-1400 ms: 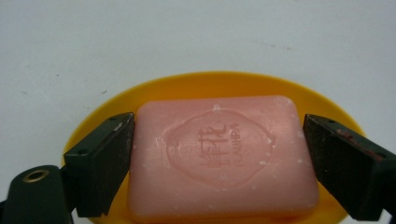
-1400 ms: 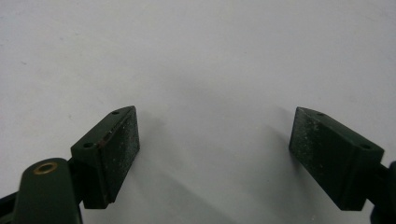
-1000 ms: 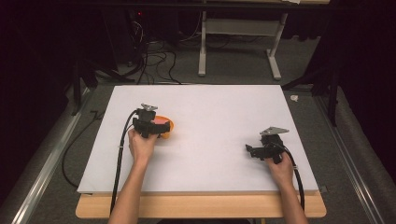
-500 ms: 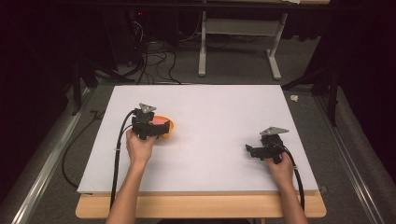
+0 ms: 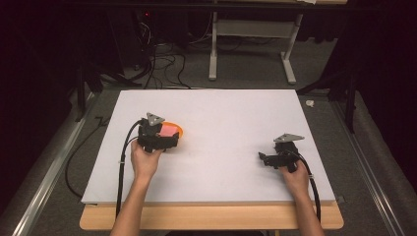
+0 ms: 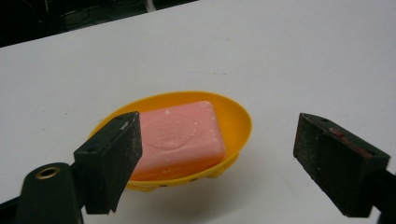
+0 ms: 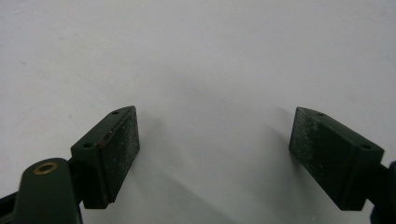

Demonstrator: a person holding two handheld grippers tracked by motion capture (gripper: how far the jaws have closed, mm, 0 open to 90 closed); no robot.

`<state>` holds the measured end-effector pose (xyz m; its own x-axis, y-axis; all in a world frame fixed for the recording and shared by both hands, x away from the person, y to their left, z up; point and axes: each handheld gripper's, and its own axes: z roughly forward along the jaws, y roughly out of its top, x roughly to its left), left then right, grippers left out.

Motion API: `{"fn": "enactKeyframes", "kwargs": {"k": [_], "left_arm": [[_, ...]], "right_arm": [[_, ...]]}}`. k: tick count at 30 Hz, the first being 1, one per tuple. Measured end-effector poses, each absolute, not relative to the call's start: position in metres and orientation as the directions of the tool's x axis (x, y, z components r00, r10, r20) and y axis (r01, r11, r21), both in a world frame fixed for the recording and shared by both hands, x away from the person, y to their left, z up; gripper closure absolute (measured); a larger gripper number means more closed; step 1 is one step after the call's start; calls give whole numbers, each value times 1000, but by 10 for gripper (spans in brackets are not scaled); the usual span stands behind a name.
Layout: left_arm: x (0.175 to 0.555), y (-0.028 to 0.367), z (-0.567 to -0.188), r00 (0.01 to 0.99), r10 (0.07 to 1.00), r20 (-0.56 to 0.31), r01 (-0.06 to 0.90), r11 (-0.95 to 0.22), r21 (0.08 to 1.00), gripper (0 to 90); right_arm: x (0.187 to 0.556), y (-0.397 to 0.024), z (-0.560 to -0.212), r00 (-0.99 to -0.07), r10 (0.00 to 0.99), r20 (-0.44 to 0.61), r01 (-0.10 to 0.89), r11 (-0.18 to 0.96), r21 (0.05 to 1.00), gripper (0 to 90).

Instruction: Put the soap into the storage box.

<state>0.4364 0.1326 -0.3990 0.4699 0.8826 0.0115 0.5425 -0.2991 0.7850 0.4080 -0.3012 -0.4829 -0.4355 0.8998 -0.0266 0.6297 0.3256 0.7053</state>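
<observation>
Your left gripper (image 6: pixel 219 158) stands with its jaws wide apart and nothing between them, low over the white table (image 5: pixel 236 123) at its left side. Against the frames of a second ago, your left hand (image 5: pixel 144 162) has drawn slightly nearer to you, and more of the pink rectangular bar of soap (image 6: pixel 180 135) now shows beyond the gripper in the high view. The bar lies flat in the shallow yellow-orange oval plastic soap dish (image 6: pixel 233 119), which sits on the table just past the jaw tips; one jaw overlaps the bar's near edge in the left gripper view, but whether it touches cannot be told.

In my judgement, you are lining up on the soap or dish, and no grasp is made yet.

Your right gripper (image 7: pixel 212 154) is also fully open and empty, hanging above bare table at the near right, and has not shifted.
</observation>
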Motion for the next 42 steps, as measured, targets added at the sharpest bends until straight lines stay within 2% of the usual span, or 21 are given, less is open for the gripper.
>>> {"fn": "enactKeyframes", "kwargs": {"k": [22,42], "left_arm": [[402,116,-410,630,776,-40,480,-348,805,171],[390,94,-433,707,704,-66,478,-407,778,172]], "right_arm": [[408,-301,-483,-437,899,-28,629,327,705,168],[408,-301,-483,-437,899,-28,629,327,706,168]]}}
